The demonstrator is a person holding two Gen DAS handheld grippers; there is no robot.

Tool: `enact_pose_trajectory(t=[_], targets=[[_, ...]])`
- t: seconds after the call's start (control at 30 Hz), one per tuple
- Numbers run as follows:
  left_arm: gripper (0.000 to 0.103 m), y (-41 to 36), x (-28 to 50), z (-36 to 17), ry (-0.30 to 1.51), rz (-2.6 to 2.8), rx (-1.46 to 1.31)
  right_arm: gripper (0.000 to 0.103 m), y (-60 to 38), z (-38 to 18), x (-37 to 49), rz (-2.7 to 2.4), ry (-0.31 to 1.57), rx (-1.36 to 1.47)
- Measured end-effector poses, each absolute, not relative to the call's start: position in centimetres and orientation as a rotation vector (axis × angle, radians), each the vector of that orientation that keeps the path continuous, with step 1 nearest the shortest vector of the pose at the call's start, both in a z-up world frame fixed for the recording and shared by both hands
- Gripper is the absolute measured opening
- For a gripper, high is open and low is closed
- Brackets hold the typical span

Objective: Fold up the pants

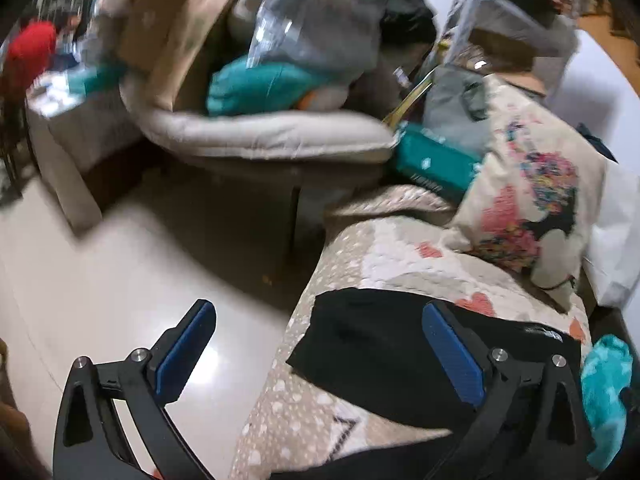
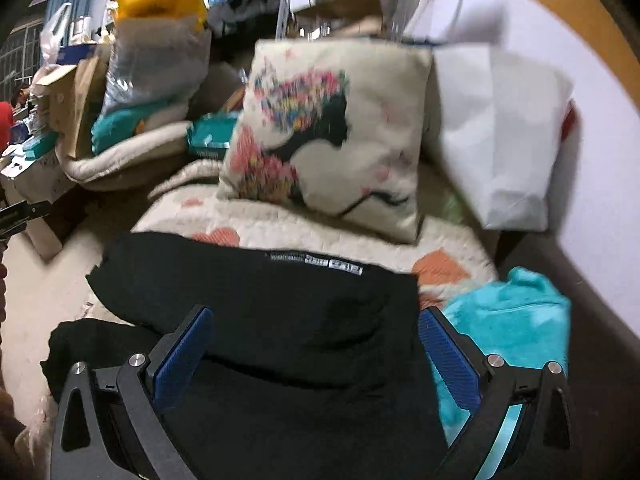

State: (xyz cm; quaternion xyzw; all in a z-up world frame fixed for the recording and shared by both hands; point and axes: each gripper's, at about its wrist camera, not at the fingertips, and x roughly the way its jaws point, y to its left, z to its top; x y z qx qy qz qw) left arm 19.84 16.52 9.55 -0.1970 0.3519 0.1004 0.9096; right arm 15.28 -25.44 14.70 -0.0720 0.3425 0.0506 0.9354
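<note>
The pants (image 2: 256,300), black, lie on a quilted, heart-patterned cover (image 2: 280,220) over what appears to be a sofa or bed; which of the two cannot be told. A folded layer with a white label strip sits on top, and a lower layer shows at the near left.

The right gripper (image 2: 316,344) hangs directly over the pants, fingers spread wide, nothing between them. The black cloth fills the whole gap between the blue pads (image 2: 182,354). The folded edge with the label runs crosswise to the fingers, so the long axis of the bundle lies left to right in this view.

The left gripper (image 1: 316,340) is also open and empty. Its right finger stands over the black cloth; its left finger hangs over bare floor (image 1: 100,280), past the cover's edge. From this hand the pants lie ahead and to the right.

Judgement: the right hand is the better placed; it sits centred on the garment, the left only at its outer edge. Any next grasp depends on each hand finding a free end across that left-right axis.

A teal cloth (image 2: 508,328) lies just beside the pants at the right; a printed pillow (image 2: 332,136) stands behind them.
</note>
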Motion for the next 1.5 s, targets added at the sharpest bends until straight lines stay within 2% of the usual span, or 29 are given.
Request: enact_pose_trajectory(t=[0.1, 0.5, 0.77, 1.1, 1.13, 1.17, 1.23, 1.3, 1.37, 1.4, 1.5], targets=[[0.09, 18.3, 22.8, 7.0, 0.796, 0.162, -0.513, 0.102, -26.9, 13.0, 19.3, 0.145, 0.776, -0.099], [0.09, 16.4, 30.9, 1.8, 0.876, 0.043, -0.451, 0.097, -29.0, 8.1, 31.6, 0.217, 0.951, -0.147], [0.09, 17.8, 33.1, -1.3, 0.911, -0.014, -0.571, 0.097, -26.3, 5.4, 35.3, 0.31, 1.011, -0.259], [0.09, 13.5, 34.0, -1.7, 0.944, -0.136, -0.38, 0.096, -25.3, 2.7, 37.8, 0.37, 1.059, -0.334], [0.088, 13.2, 34.0, -1.7, 0.944, -0.137, -0.357, 0.096, -25.4, 2.6, 38.1, 0.373, 1.061, -0.336], [0.076, 13.2, 33.9, -1.6, 0.943, -0.142, -0.347, 0.096, -25.6, 2.5, 38.4, 0.374, 1.059, -0.334], [0.062, 13.1, 33.8, -1.3, 0.938, -0.144, -0.321, 0.096, -25.8, 2.5, 38.8, 0.371, 1.057, -0.324], [0.036, 13.2, 33.7, -0.9, 0.932, -0.16, -0.316, 0.089, -25.9, 2.2, 39.0, 0.375, 1.068, -0.302], [0.027, 13.0, 33.7, -0.5, 0.932, -0.183, -0.31, 0.08, -25.7, 2.4, 38.4, 0.398, 1.054, -0.292], [0.026, 12.8, 33.7, -0.5, 0.931, -0.184, -0.3, 0.074, -25.6, 2.5, 38.1, 0.407, 1.049, -0.297], [0.028, 12.3, 33.5, -0.5, 0.925, -0.18, -0.271, 0.071, -25.2, 2.6, 38.1, 0.42, 1.053, -0.31]])
